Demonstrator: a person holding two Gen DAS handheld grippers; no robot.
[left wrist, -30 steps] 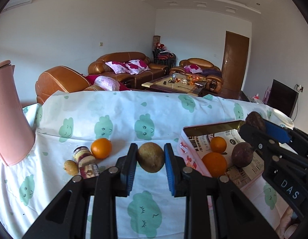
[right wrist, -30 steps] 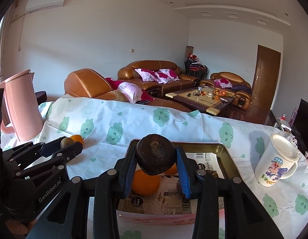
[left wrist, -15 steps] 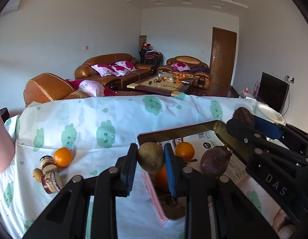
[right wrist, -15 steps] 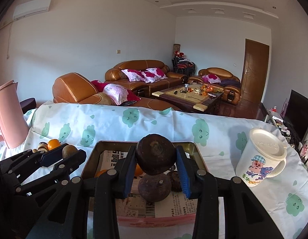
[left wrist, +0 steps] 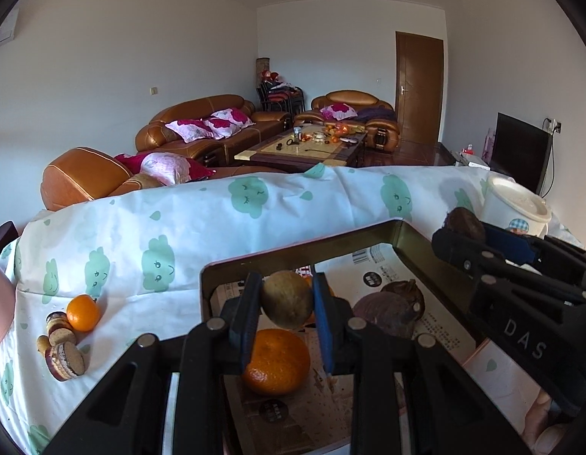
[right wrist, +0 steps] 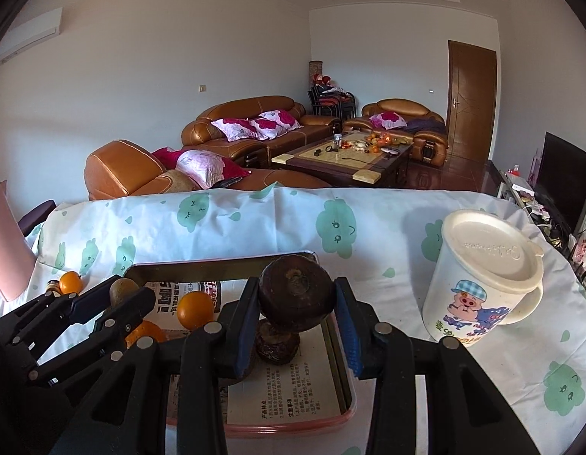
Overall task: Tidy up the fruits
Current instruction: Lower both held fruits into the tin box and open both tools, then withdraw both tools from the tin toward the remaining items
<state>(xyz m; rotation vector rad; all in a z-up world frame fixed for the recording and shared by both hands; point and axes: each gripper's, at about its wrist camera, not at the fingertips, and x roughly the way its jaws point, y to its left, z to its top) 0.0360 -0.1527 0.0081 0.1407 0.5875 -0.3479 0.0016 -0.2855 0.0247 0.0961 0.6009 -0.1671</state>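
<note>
Over the tin: both grippers hang above the shallow rectangular metal tin [left wrist: 401, 227] lined with printed paper, which sits on the white tablecloth with green cloud faces [left wrist: 179, 227].
Left gripper: the left gripper [left wrist: 287, 303] has its blue-padded tongs clamped on a round brownish-green fruit [left wrist: 287, 297], held above the tin's left end, just inside its left rim.
Right gripper: the right gripper [right wrist: 296, 299] has its tongs clamped on a dark brown round fruit [right wrist: 296, 292], held above the tin's right end, close to its far right corner.
Inside the tin: a large orange [left wrist: 275, 360] lies under the left gripper near the left wall; a smaller orange [right wrist: 195, 310] lies toward the far wall; two dark purple-brown fruits [left wrist: 384, 313] lie side by side near the middle, touching. Bare paper shows toward the near right corner.
Left of the tin: a loose orange [left wrist: 83, 313] lies on the cloth well apart from the tin's left rim, touching a small striped jar lying on its side [left wrist: 65, 352].
Right of the tin: a white lidded cartoon mug [right wrist: 482, 280] stands upright near the tin's right rim, with open cloth between them.
Left edge of the cloth: a pink plastic jug [right wrist: 6, 242] stands there, partly cut off.
</note>
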